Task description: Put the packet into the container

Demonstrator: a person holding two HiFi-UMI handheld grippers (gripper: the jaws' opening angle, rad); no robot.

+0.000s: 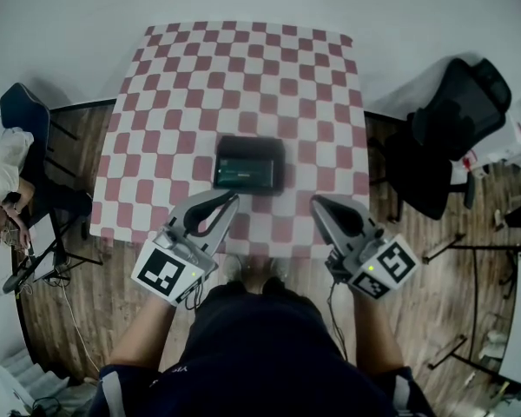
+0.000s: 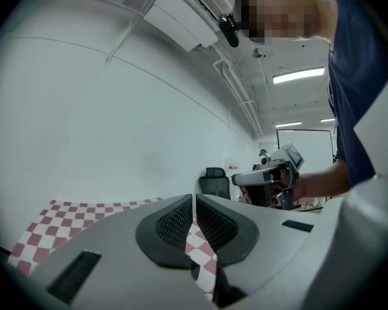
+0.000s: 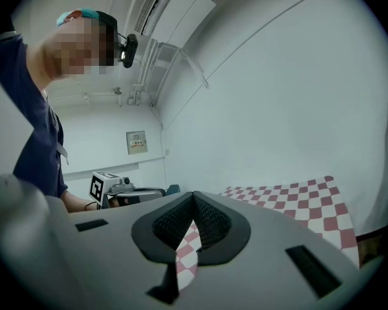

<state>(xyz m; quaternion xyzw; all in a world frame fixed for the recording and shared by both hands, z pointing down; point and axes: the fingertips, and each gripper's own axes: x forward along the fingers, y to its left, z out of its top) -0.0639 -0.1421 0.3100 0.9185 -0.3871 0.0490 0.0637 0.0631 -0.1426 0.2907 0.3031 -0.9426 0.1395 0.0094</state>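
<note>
Both grippers are held low by the table's (image 1: 243, 68) near edge: the left gripper (image 1: 229, 198) at roughly 7 o'clock from the container (image 1: 278, 165), the right gripper (image 1: 318, 203) at about 5 o'clock. Each pair of jaws is pressed together, with nothing pinched. The dark container is sat mid-table, clear of both sets of tips. What looks like a greenish packet (image 1: 243, 175) is seen lying inside it.
</note>
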